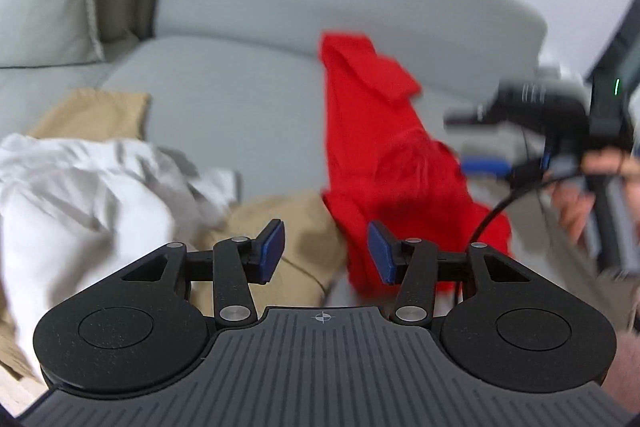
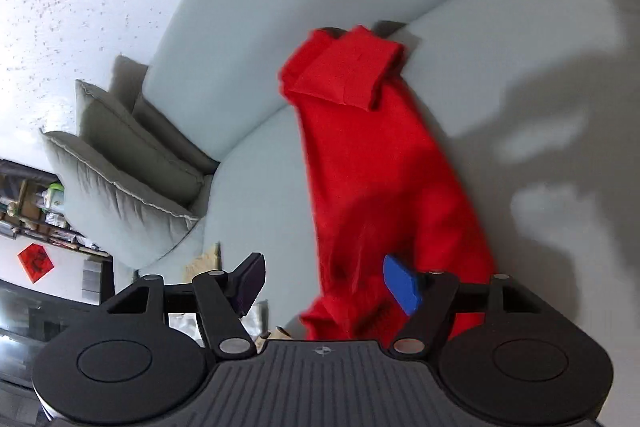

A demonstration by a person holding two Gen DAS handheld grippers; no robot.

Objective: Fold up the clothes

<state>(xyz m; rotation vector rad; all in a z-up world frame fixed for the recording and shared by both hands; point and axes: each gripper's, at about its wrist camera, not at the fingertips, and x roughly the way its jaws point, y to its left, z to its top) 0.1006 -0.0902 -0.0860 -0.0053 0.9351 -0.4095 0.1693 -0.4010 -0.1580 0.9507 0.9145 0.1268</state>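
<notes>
Black grippers, blue fingers [image 1: 276, 247], silver screws, seemingly.

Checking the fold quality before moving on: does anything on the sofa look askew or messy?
Yes. The red garment lies aslant on the sofa seat, its top end folded over and resting against the backrest, its lower end bunched. A white garment sits crumpled on beige cloth.

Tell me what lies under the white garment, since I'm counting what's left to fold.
Tan fabric shows beyond the white garment and again at its near edge, so it seems to lie beneath. Whether that is one piece or several, the white cloth hides.
</notes>
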